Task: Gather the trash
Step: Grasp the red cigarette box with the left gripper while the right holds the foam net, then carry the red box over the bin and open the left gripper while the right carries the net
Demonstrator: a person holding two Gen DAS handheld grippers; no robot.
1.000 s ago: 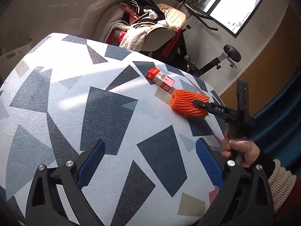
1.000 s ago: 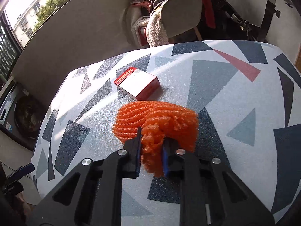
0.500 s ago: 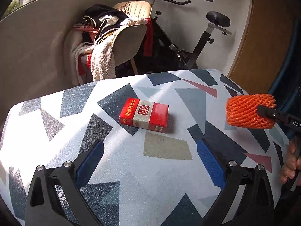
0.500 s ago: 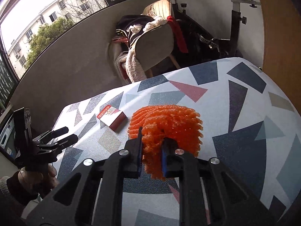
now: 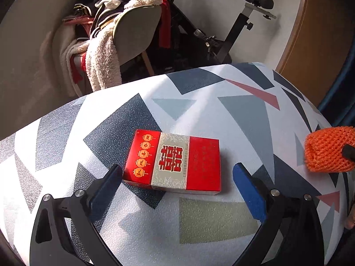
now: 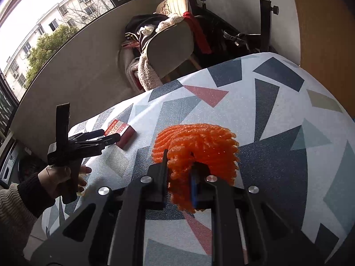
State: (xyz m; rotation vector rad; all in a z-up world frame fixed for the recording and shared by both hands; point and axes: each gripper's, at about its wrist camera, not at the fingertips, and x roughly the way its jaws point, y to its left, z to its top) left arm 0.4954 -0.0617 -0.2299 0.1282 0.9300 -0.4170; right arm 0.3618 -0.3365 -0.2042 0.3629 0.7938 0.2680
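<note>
Left gripper (image 5: 177, 181) gapes around a red cigarette box (image 5: 174, 160) mid-table (image 5: 221, 221); right gripper (image 6: 179, 177) pinches orange foam netting (image 6: 197, 146).

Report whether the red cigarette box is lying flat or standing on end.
Lying flat. The red cigarette box rests on its broad face on the table, printed side up, between the open left gripper's fingers.

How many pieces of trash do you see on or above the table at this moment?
2. The red cigarette box lies flat on the table between the open left gripper fingers; the orange foam net is clamped in the right gripper.
</note>
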